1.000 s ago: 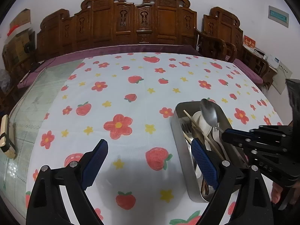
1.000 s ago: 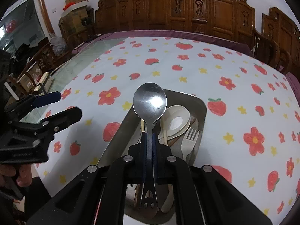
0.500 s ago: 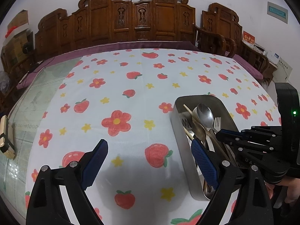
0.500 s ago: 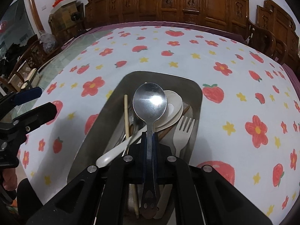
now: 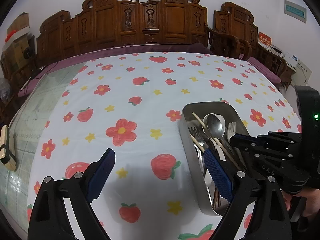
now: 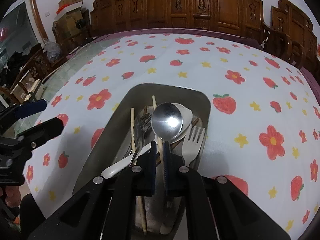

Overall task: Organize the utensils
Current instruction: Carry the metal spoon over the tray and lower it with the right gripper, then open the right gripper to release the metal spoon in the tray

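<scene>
Table [image 5: 140, 84] under strawberry cloth; steel tray [image 6: 120, 120] near its front edge, already crowded. Right hand-held gripper [image 6: 159, 146] pinches metal spoon [image 6: 167, 121] low over tray. Judgement: lay it parallel, release gently. Left hand-held gripper [image 5: 158, 160] spread, idle.

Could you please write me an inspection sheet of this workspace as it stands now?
Surface: table under a white cloth printed with red flowers and strawberries, lying flat.
Job's things: rectangular metal tray holding a shiny steel spoon, a white plastic fork, a white ceramic spoon, pale wooden chopsticks and a metal fork.
Clutter: small wooden block near the table's left edge.
Grippers: left gripper open and empty over the cloth; right gripper shut on the steel spoon's handle over the tray.
Cables: nothing seen.
Surroundings: carved wooden chairs; cardboard boxes.
</scene>
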Action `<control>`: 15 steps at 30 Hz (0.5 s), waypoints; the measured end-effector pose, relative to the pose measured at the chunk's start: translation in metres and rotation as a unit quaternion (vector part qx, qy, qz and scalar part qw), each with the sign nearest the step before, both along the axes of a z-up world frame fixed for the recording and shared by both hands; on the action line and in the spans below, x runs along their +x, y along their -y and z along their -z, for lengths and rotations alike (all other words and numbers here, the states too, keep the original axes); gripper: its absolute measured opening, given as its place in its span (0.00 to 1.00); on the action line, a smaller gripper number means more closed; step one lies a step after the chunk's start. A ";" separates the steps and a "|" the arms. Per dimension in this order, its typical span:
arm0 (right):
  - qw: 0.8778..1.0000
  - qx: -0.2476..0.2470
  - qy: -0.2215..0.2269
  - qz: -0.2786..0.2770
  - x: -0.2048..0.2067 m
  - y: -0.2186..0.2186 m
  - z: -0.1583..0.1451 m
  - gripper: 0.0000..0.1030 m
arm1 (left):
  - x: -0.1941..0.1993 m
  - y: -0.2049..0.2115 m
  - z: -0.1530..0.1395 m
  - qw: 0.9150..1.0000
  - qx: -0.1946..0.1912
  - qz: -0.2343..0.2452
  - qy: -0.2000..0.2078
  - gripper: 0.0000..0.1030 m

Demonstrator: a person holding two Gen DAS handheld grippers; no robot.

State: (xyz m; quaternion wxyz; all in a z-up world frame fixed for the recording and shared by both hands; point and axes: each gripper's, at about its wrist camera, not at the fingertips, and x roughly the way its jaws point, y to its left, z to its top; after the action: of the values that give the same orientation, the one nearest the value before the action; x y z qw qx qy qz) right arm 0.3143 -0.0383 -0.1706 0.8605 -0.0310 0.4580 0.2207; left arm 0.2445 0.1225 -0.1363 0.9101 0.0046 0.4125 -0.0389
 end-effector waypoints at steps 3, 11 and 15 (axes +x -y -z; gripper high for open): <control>1.000 0.008 0.011 -0.007 -0.005 0.004 -0.009 0.08 | 0.000 0.003 -0.001 1.000 -0.001 -0.001 0.000 0.84; 0.998 0.023 0.054 -0.009 -0.030 0.032 -0.040 0.08 | -0.006 0.024 -0.008 1.000 -0.009 0.000 0.006 0.84; 0.997 0.033 0.069 -0.007 -0.045 0.050 -0.055 0.08 | -0.013 0.037 -0.012 1.000 -0.016 0.001 0.010 0.84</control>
State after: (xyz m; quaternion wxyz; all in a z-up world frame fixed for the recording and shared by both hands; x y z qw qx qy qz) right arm 0.2693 -0.0888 -0.1158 0.8890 -0.0209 0.3897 0.2396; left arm 0.2314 0.0856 -0.1240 0.9140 -0.0089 0.4030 -0.0460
